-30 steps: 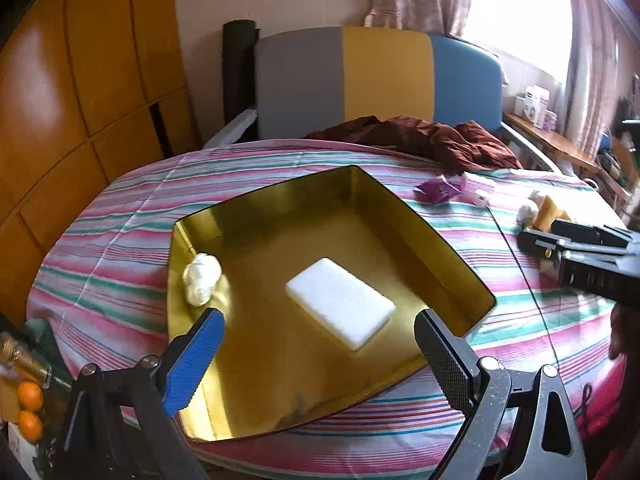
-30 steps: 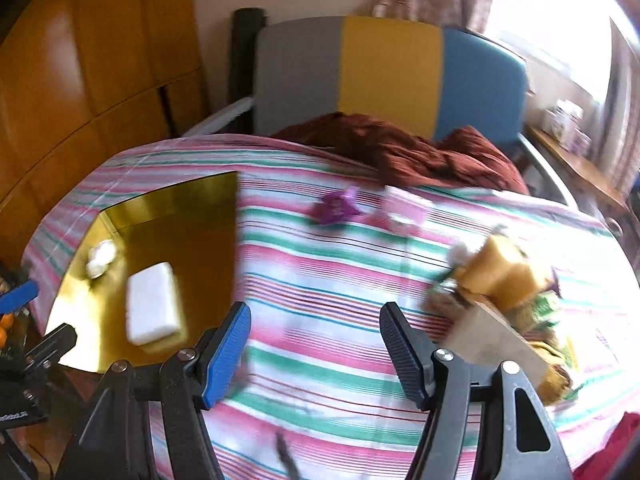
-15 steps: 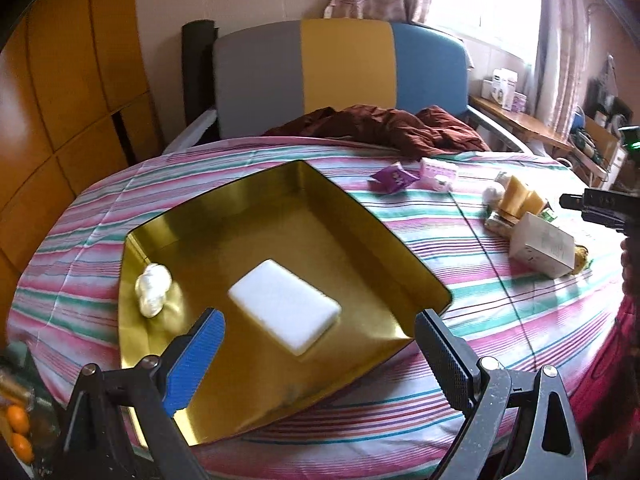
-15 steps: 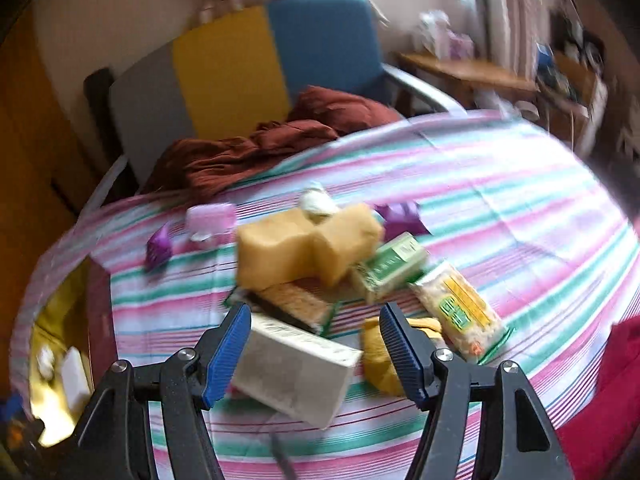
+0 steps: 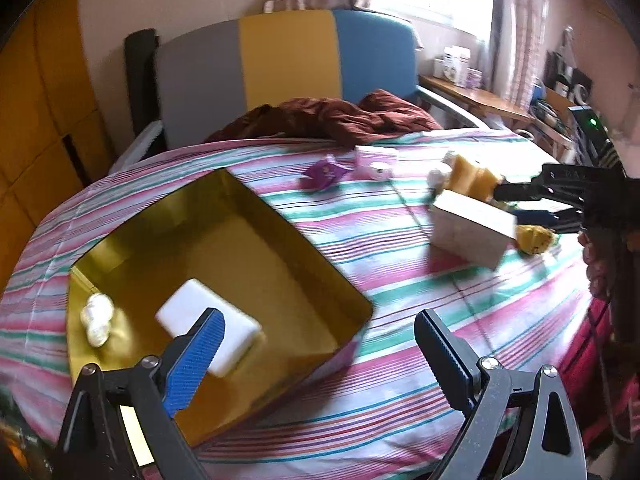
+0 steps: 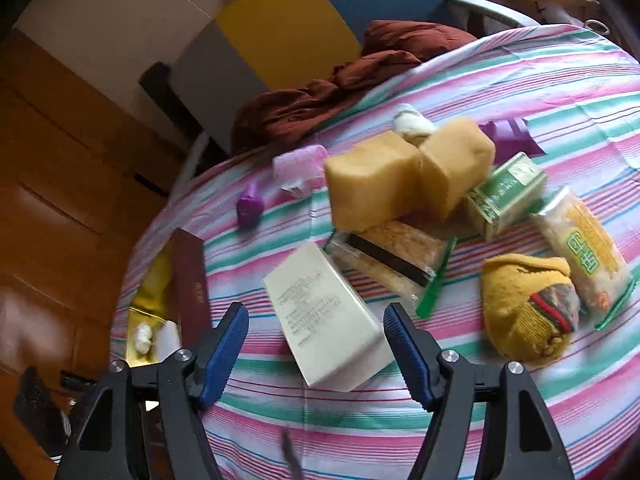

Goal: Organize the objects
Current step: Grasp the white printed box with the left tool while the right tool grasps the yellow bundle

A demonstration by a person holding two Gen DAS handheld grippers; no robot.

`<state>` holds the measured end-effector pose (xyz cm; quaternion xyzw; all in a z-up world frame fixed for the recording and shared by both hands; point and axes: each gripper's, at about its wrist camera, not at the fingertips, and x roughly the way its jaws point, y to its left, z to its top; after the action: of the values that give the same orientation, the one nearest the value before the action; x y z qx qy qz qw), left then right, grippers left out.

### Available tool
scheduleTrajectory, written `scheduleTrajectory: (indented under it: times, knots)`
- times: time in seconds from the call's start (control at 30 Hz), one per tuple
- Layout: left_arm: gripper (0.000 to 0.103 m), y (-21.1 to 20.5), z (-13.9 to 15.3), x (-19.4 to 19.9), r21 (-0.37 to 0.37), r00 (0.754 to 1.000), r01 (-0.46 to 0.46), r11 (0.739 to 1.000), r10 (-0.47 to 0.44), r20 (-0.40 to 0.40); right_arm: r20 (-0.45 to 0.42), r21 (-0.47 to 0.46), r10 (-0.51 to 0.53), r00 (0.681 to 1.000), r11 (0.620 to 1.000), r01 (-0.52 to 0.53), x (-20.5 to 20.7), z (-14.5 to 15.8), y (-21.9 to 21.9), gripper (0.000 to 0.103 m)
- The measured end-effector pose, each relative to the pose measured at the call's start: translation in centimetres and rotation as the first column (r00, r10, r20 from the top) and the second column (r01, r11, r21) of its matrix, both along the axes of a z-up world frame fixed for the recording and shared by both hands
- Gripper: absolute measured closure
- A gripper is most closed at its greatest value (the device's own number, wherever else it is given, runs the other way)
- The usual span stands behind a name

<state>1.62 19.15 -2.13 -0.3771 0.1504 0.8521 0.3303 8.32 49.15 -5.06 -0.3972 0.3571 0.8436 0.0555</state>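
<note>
Cardboard box (image 6: 328, 316), pale and rectangular, lies between the right tool's (image 6: 316, 344) ribbed, widening jaws, untouched.

The right tool (image 6: 316, 354) points down at a white box (image 6: 326, 316), which lies tilted on the striped bench (image 6: 400, 420). Its jaws have just been opening; the box's near end is between the blue pads (image 6: 224, 354), which do not press it. Beyond are two yellow sponges (image 6: 408, 176), a green carton (image 6: 504, 196), noodle packets (image 6: 580, 252) and a knitted yellow pouch (image 6: 528, 308).
</note>
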Motion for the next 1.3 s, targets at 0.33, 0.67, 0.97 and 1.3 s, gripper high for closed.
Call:
scheduleTrajectory:
  times: [0.33, 0.67, 0.97, 1.3]
  knots:
    - [0.007, 6.8, 0.5, 0.8, 0.033, 0.985, 0.152, 0.988, -0.154, 0.082, -0.058, 0.057, -0.214, 0.975, 0.974, 0.217, 2.8, 1.4, 3.1, 0.031]
    - [0.007, 15.0, -0.9, -0.8, 0.042, 0.961, 0.156, 0.987, -0.161, 0.226, -0.076, 0.001, -0.351, 0.933, 0.936, 0.352, 4.5, 1.3, 5.8, 0.03]
    - [0.007, 20.5, -3.1, -3.1, 0.007, 0.939, 0.08, 0.997, -0.077, 0.335, -0.093, -0.024, -0.376, 0.922, 0.926, 0.376, 5.1, 1.4, 6.3, 0.03]
    - [0.017, 21.0, -6.2, -4.5, -0.002, 0.926, 0.066, 0.998, -0.06, 0.373, -0.085, -0.03, -0.417, 0.905, 0.909, 0.416, 5.8, 1.1, 7.0, 0.03]
